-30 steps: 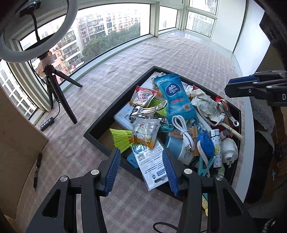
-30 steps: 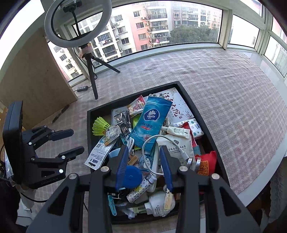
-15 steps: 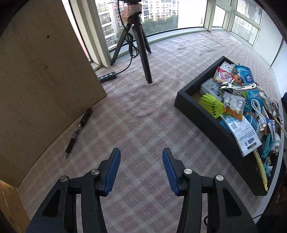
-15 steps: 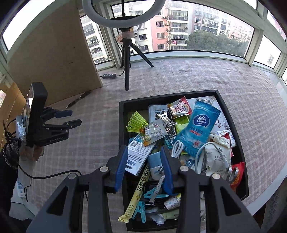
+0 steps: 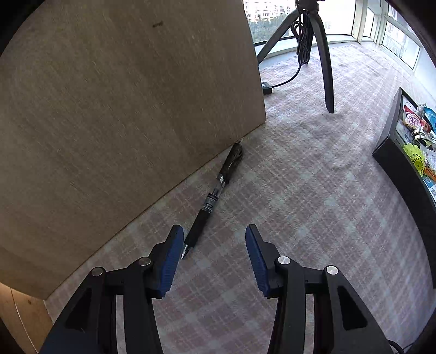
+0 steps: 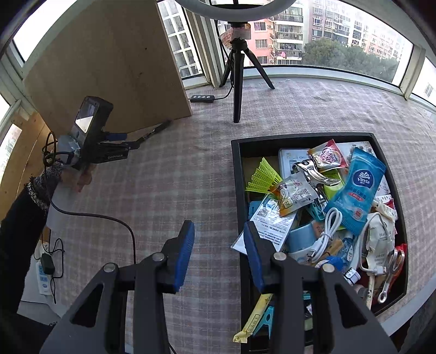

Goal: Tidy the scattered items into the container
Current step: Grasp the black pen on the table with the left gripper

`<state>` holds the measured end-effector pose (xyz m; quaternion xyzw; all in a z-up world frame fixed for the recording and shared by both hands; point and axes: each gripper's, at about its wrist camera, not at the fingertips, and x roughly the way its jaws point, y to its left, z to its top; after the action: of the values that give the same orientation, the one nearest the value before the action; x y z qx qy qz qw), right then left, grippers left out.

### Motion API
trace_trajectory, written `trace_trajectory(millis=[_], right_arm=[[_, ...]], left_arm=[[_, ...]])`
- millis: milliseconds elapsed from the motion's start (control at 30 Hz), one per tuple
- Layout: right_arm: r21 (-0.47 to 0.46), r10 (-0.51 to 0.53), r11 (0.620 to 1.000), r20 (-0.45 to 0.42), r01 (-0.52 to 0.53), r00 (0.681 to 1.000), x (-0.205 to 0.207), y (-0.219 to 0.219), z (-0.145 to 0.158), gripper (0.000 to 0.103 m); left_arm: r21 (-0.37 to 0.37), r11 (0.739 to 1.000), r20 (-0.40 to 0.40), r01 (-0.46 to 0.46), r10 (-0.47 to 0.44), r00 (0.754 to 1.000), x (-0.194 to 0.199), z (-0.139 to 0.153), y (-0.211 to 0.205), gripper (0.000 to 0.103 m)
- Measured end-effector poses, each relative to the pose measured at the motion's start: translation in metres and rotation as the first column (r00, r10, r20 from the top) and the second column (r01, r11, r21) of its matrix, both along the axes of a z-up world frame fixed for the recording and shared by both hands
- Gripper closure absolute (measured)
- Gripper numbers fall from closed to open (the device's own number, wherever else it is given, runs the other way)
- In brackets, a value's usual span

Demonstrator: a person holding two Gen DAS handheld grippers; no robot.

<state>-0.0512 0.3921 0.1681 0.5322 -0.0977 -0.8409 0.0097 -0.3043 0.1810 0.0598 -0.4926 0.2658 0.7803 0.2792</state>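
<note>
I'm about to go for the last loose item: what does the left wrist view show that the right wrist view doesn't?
Only the left wrist view shows the left gripper open over the pen, whose tip lies by its left finger, untouched. Only the right wrist view shows the right gripper open and empty at the tray's edge, the full heap inside, and the ring light. Both show the pen along the board, the tripod and the checked cloth.

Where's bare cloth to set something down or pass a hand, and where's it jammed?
Free: the checked cloth between the board and the black tray, and the strip beyond the tray toward the window. Tight: along the board's foot, where the pen lies, and around the tripod. The tray is heaped full.
</note>
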Motion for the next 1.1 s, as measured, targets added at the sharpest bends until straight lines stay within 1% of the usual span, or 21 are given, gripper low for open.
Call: trace_trajectory(millis=[233,467,600,700,733,767,800,867,967,1100], right_arm=[[-0.024,-0.019,1.0,0.039,0.02,0.999,-0.007,-0.004,-0.012,0.066],[-0.028,-0.021,0.999,0.046,0.022,0.999,-0.012,-0.007,-0.011,0.066],[-0.033,-0.026,0.999,0.047,0.028,0.999,-0.012,-0.005,-0.011,0.066],[-0.032,-0.03,0.999,0.053,0.031,0.998,-0.011,-0.004,-0.013,0.066],[-0.034,-0.03,0.999,0.057,0.032,0.998,-0.011,-0.004,-0.014,0.066],[-0.039,-0.032,0.999,0.061,0.034,0.998,-0.01,-0.004,-0.015,0.066],[-0.043,-0.035,0.998,0.064,0.038,0.997,-0.01,-0.003,-0.016,0.066],[-0.048,-0.041,0.998,0.062,0.044,0.997,-0.009,-0.002,-0.015,0.066],[-0.048,-0.042,0.998,0.048,0.044,0.998,-0.006,-0.002,-0.011,0.066],[-0.049,-0.057,0.997,0.032,0.058,0.998,0.0,0.002,-0.005,0.066]], left_arm=[[0.008,0.999,0.036,0.031,-0.031,0.999,-0.017,-0.018,0.006,0.059],[0.004,0.998,0.055,0.065,-0.065,0.996,-0.021,-0.03,0.018,0.06],[0.026,0.998,0.079,0.052,-0.054,0.995,-0.026,-0.031,0.02,0.061],[0.056,0.998,0.112,0.043,-0.049,0.993,-0.027,-0.032,0.017,0.071],[0.063,0.997,0.121,0.041,-0.049,0.991,-0.027,-0.031,0.017,0.078],[0.065,0.997,0.122,0.041,-0.049,0.991,-0.025,-0.031,0.017,0.082],[0.063,0.997,0.12,0.043,-0.051,0.991,-0.023,-0.031,0.017,0.084],[0.061,0.997,0.118,0.042,-0.049,0.992,-0.019,-0.031,0.017,0.091],[0.054,0.998,0.111,0.028,-0.034,0.993,-0.012,-0.031,0.017,0.092],[0.07,0.998,0.126,-0.004,-0.005,0.992,0.003,-0.031,0.014,0.093]])
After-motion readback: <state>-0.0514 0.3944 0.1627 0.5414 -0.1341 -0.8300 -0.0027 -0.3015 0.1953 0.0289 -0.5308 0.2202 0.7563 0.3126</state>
